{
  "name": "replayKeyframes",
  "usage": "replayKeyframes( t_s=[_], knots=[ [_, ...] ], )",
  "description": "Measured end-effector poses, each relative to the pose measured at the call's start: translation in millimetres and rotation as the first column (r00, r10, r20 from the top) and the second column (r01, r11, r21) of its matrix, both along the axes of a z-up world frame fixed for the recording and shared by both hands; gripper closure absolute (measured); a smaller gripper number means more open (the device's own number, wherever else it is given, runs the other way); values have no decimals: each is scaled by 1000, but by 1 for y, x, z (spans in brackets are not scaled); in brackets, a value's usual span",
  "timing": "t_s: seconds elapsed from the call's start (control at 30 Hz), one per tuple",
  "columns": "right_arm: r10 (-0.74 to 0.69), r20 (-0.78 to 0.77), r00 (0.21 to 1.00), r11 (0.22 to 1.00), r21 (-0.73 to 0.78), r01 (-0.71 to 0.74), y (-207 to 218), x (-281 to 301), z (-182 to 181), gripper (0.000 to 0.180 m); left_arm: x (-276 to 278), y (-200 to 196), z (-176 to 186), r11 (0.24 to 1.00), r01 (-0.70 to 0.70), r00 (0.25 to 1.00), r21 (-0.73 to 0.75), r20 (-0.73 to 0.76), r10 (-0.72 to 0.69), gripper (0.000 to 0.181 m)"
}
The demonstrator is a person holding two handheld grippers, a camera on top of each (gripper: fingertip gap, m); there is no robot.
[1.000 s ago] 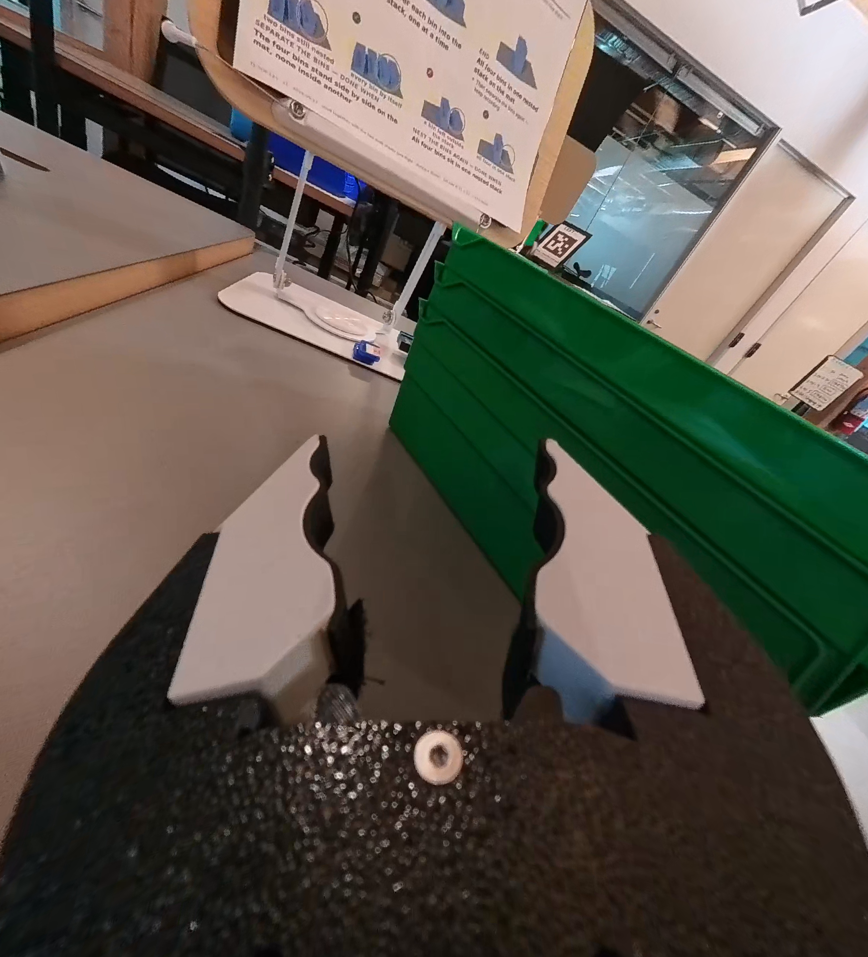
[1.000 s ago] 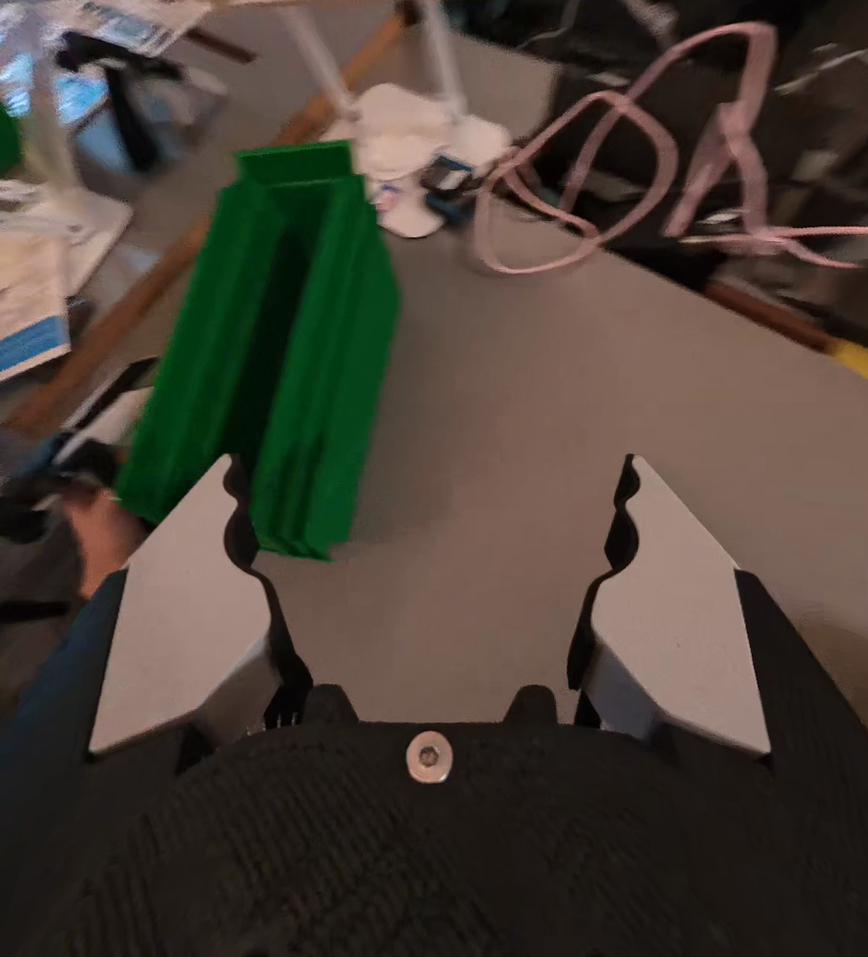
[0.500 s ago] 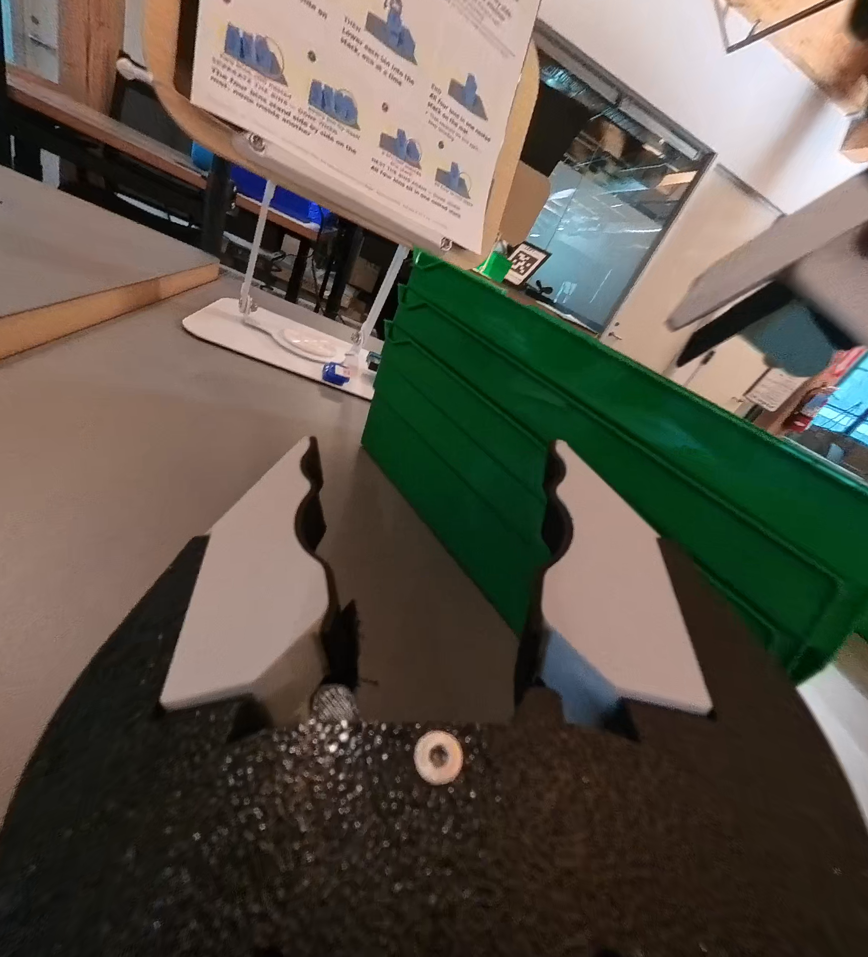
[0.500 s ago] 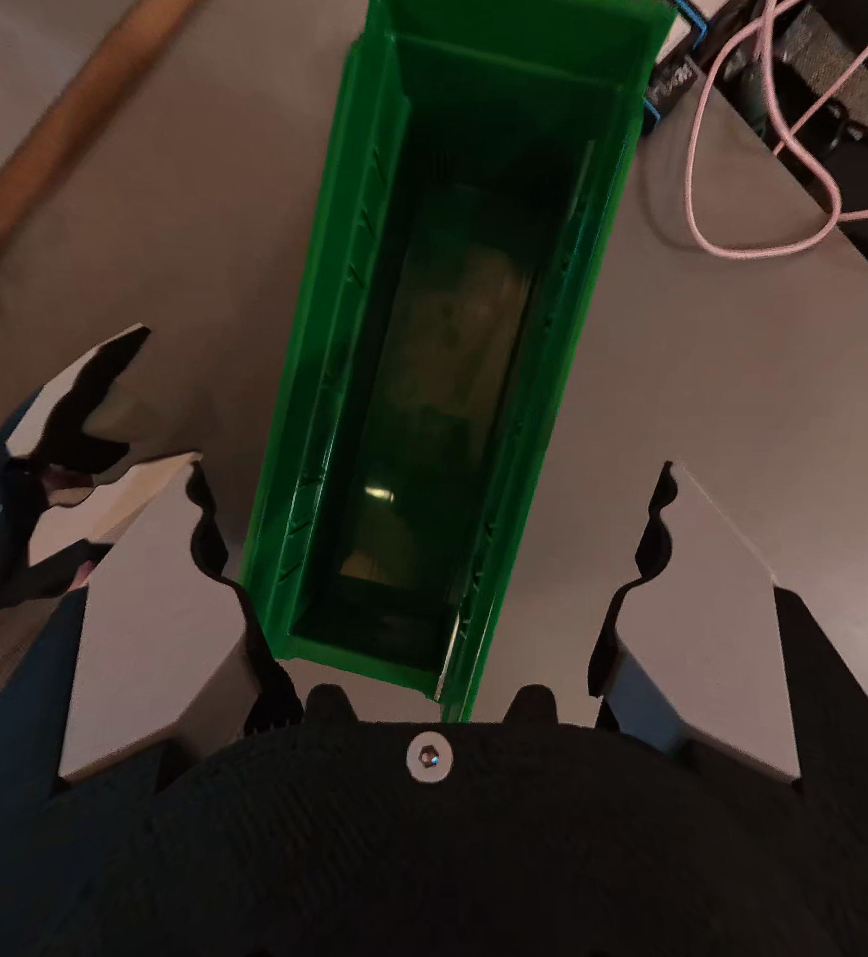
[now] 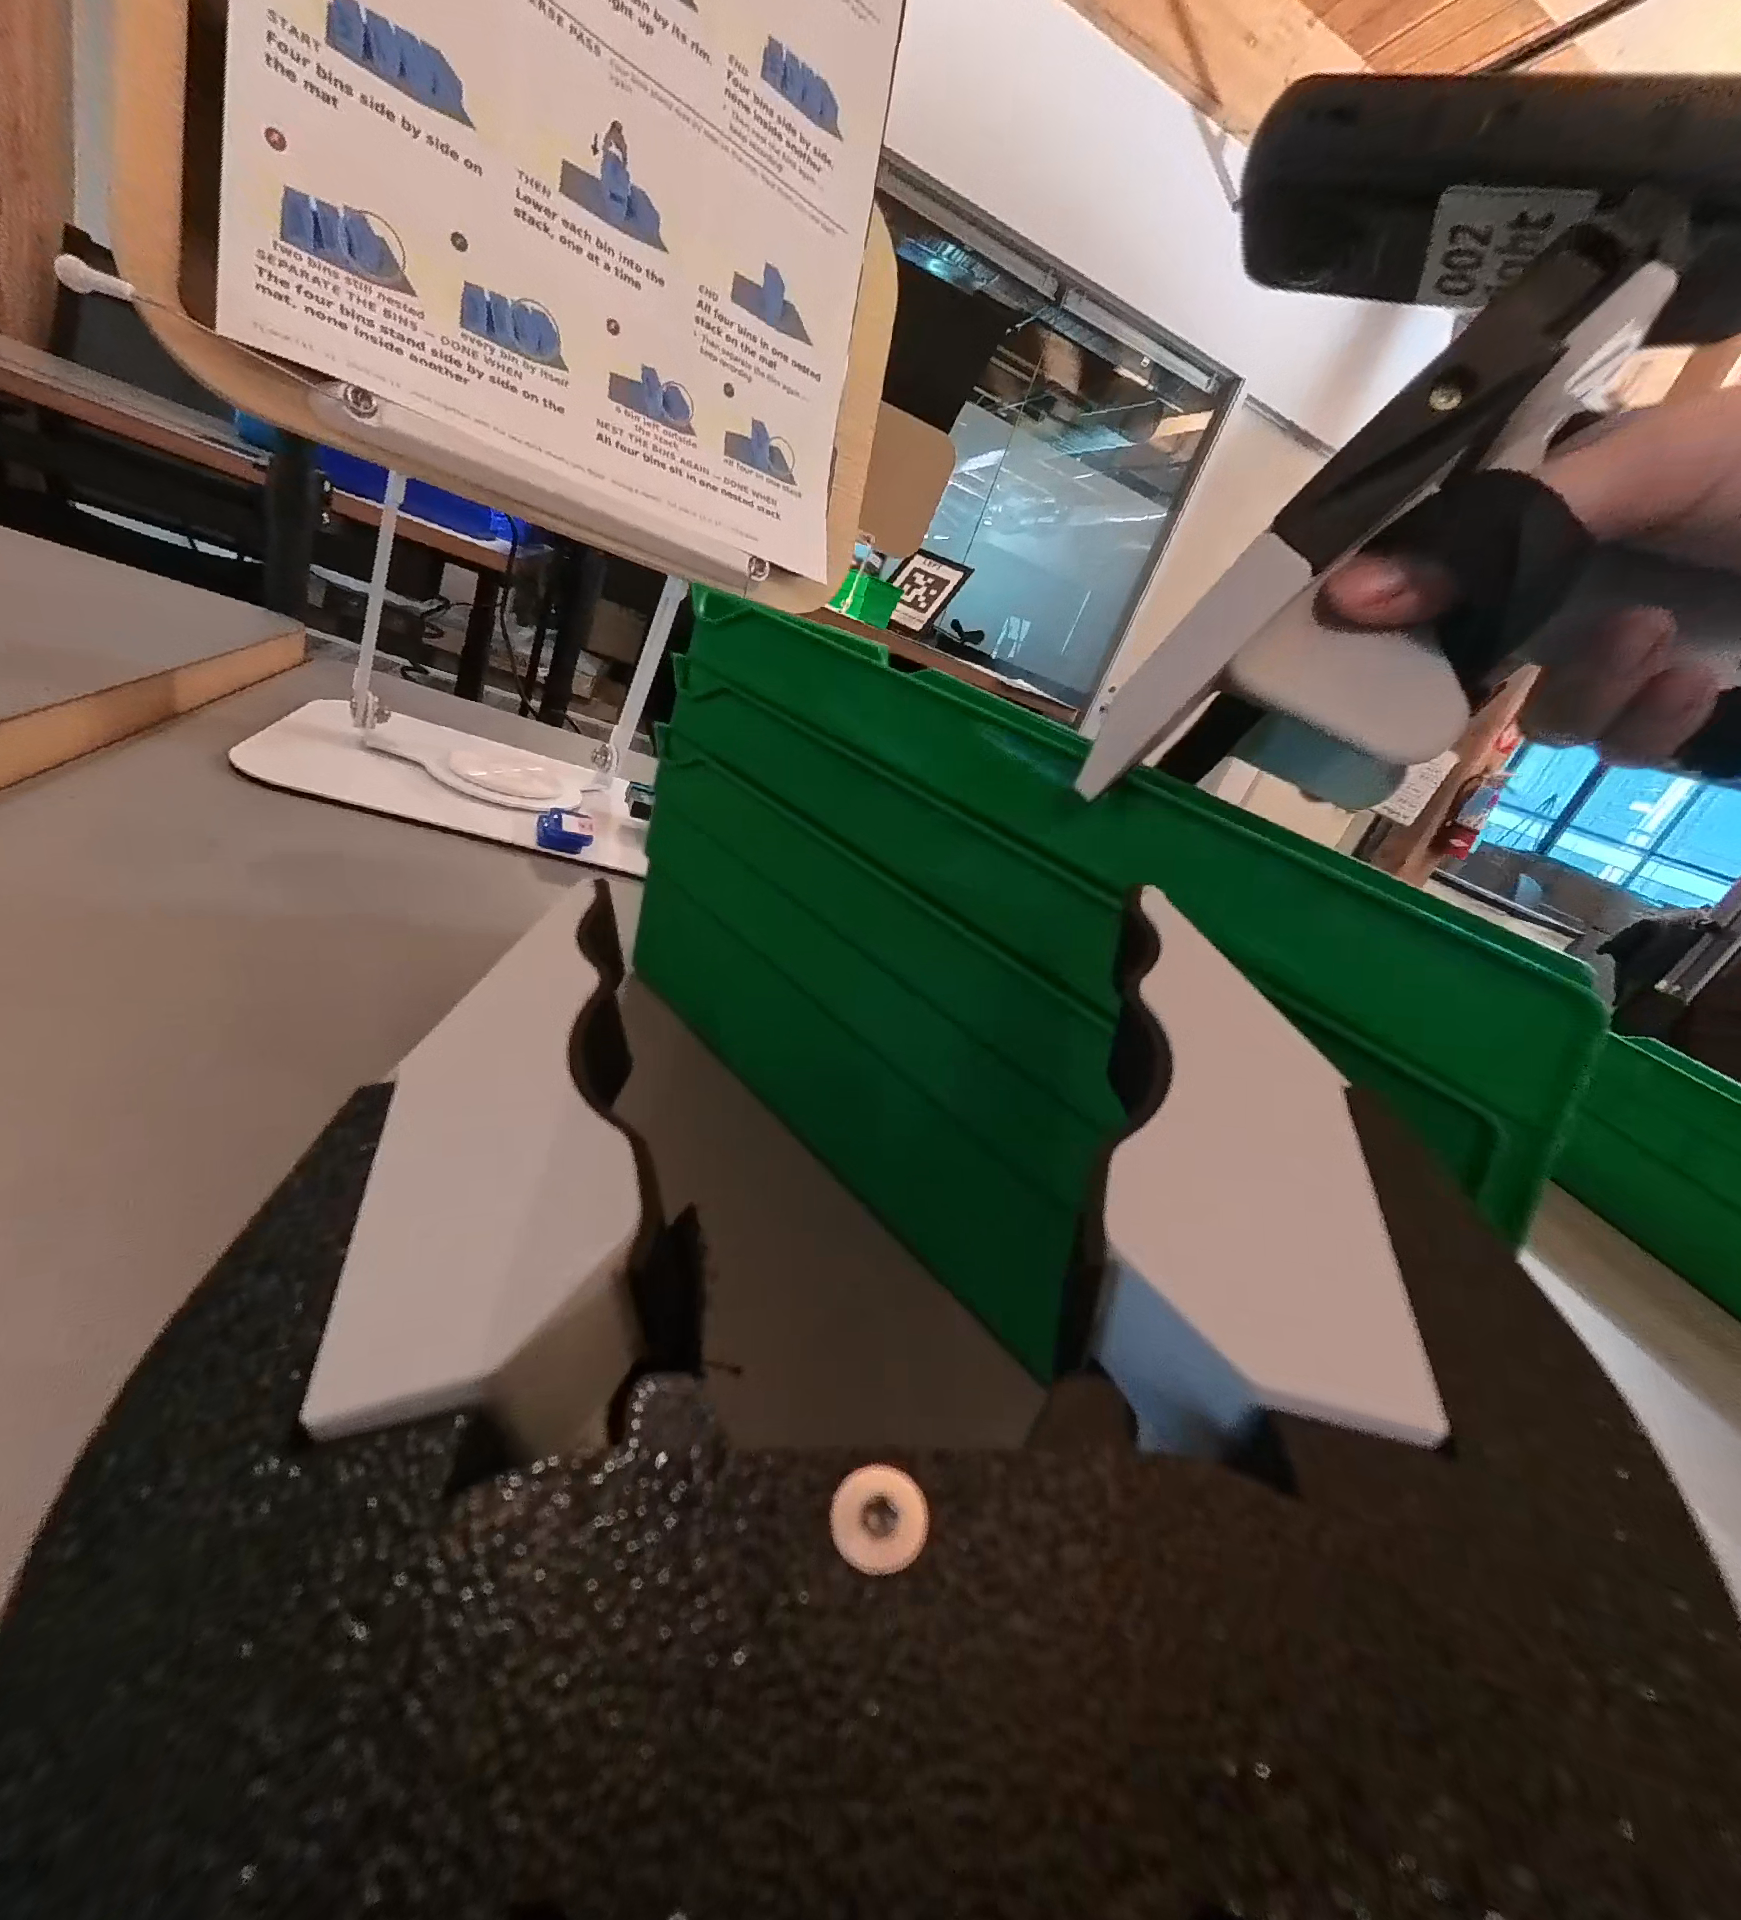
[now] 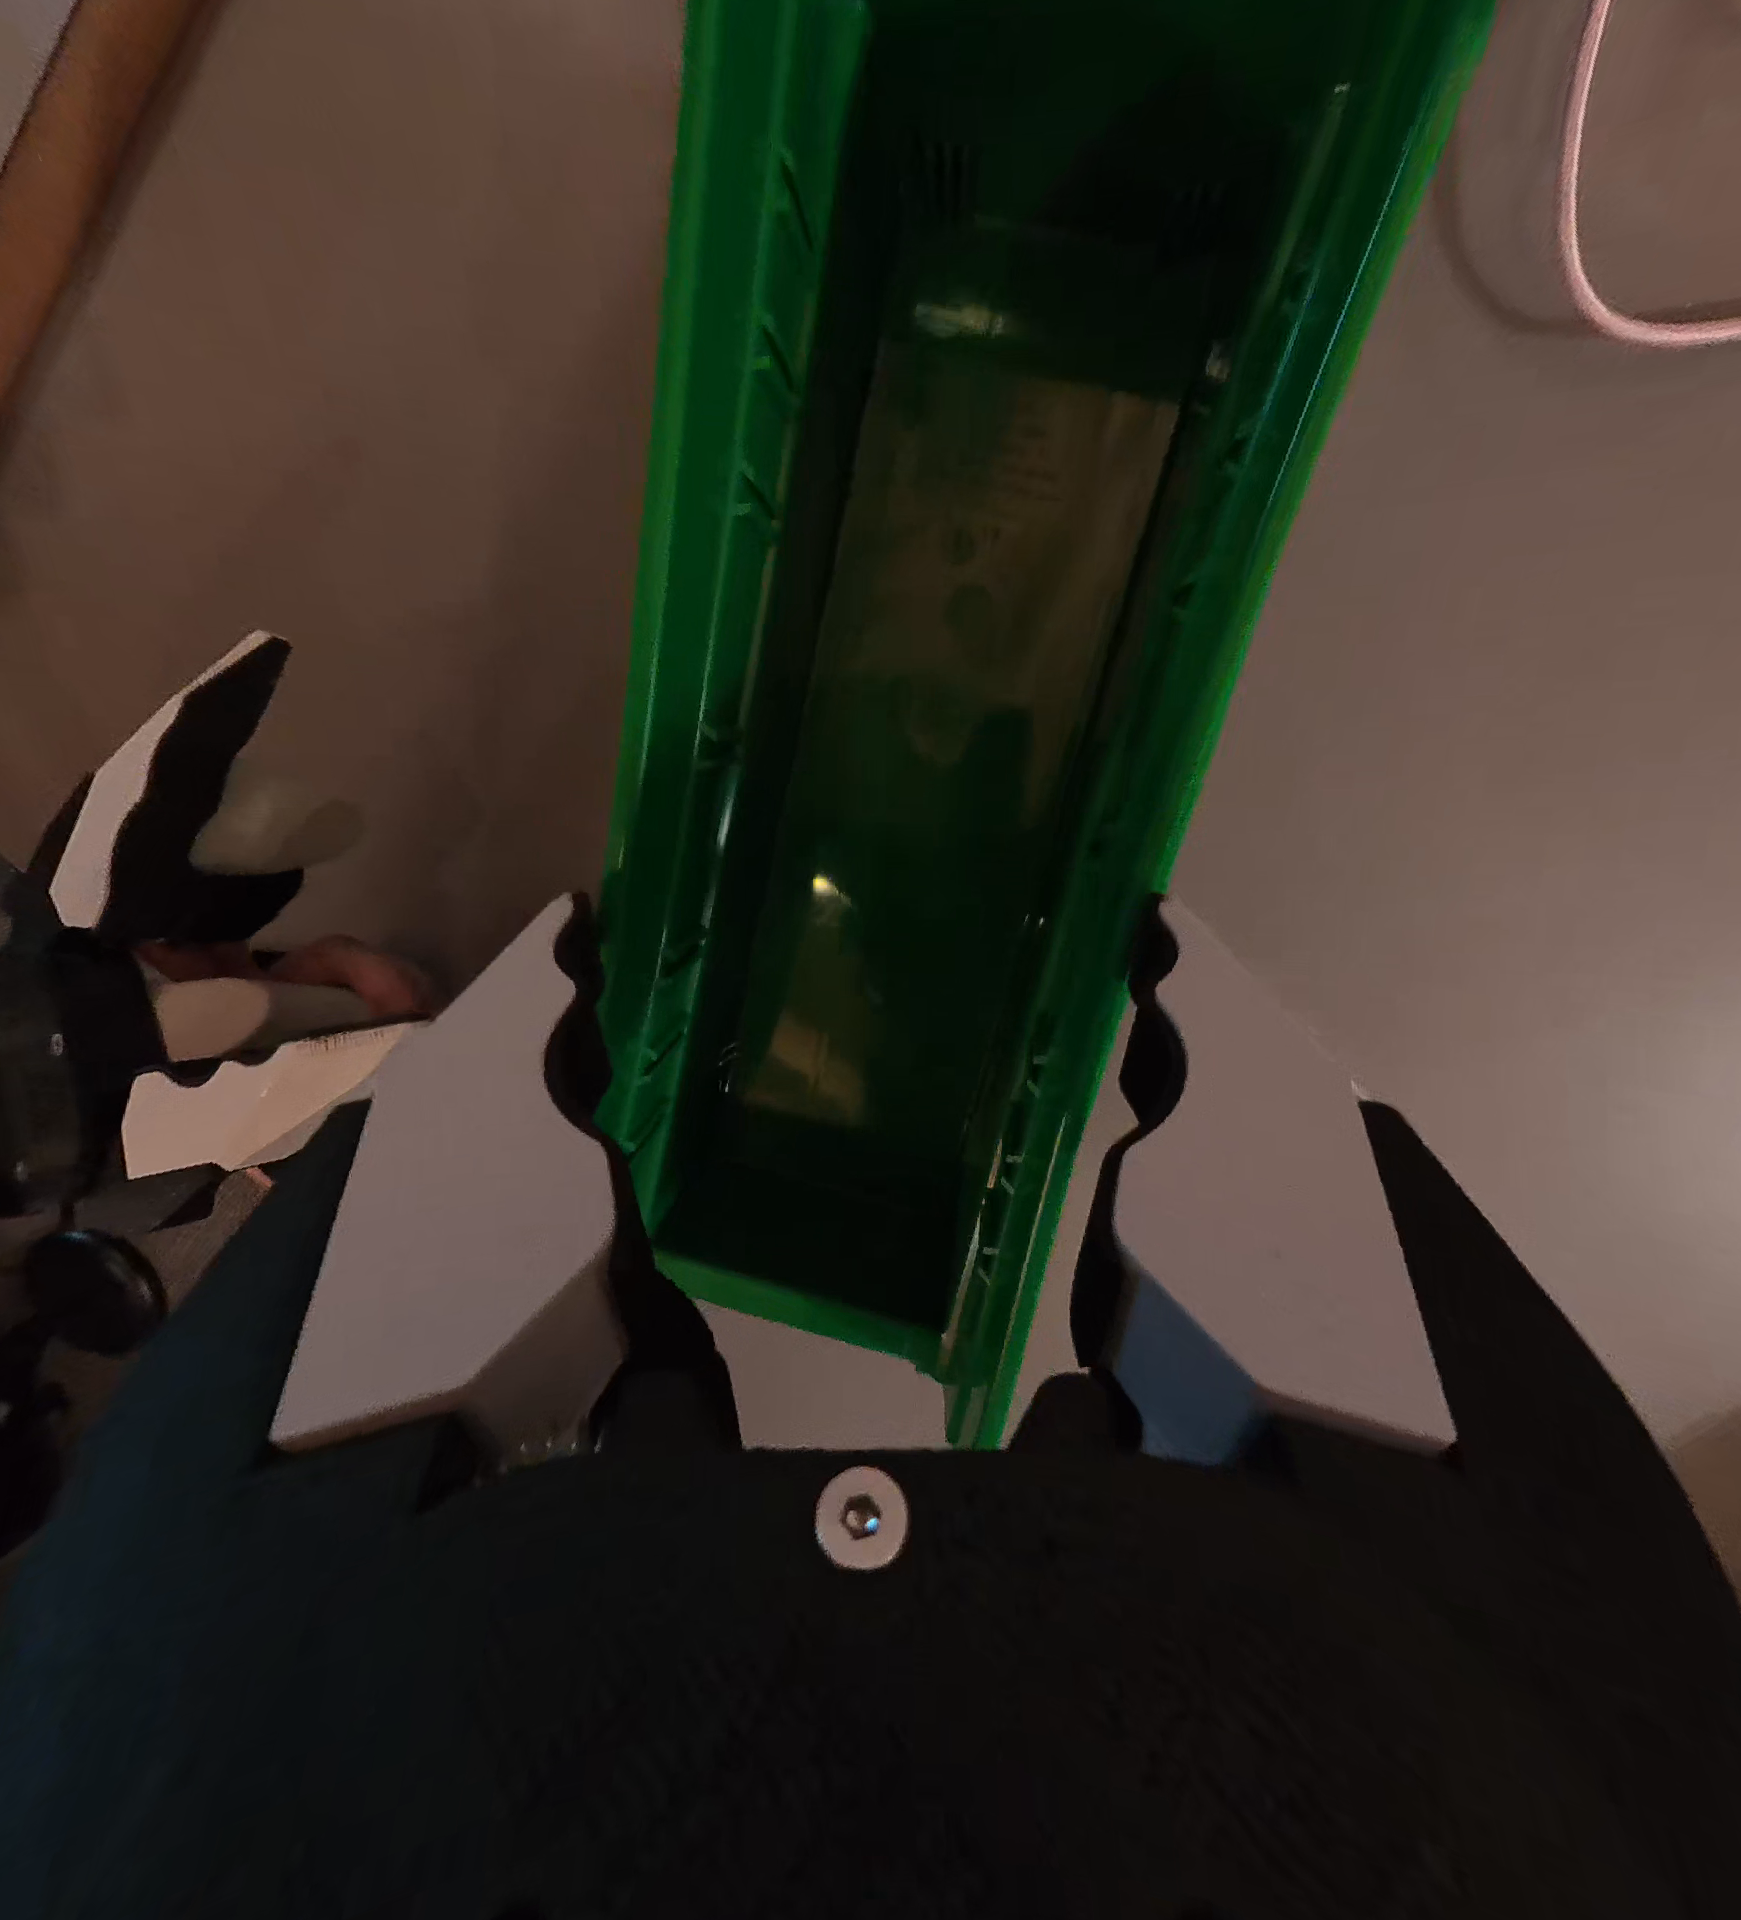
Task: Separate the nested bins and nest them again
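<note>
Right gripper (image 6: 861, 956) spread wide, straddling the nested green bins (image 6: 1001, 644) from above; left gripper (image 5: 866, 966) released, low beside them.

Your left wrist view sits low, near the grey table (image 5: 170, 1039), and looks level along the long outer side of the green bins (image 5: 897, 1018), very close to them. Your right wrist view looks almost straight down into the bins (image 6: 741, 644) from close above. Both views share the bins and the table (image 6: 1520, 831); each also shows the other gripper (image 5: 1089, 784) (image 6: 326, 842).
</note>
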State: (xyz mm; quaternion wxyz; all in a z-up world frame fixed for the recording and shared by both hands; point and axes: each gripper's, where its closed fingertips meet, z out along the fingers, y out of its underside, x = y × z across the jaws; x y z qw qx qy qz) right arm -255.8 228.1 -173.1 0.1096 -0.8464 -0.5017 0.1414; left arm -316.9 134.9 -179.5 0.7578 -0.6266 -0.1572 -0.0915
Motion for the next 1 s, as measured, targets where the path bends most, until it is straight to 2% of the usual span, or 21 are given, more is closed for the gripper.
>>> replayKeyframes(
  t_s=[0.23, 0.47, 0.73, 1.0],
  knots=[
    [10, 24, 1000, 999, 53, -11, 5, 7, 10, 83, 4, 2, 1, 1000, 25, 1000, 8, -4, -25, 86],
    [-10, -47, 999, 999, 36, 12, 12, 8, 17, 83, 4, 1, 2, 1000, 23, 1000, 11, -5, -23, 86],
    [-12, -63, 998, 998, 56, 15, 15, 8, 22, 83, 4, 2, 0, 1000, 25, 1000, 5, 0, -25, 86],
    [-33, -165, 986, 998, 38, 40, 18, 9, 59, 83, 4, 3, 0, 1000, 30, 1000, 2, 6, -30, 86]
  ],
)
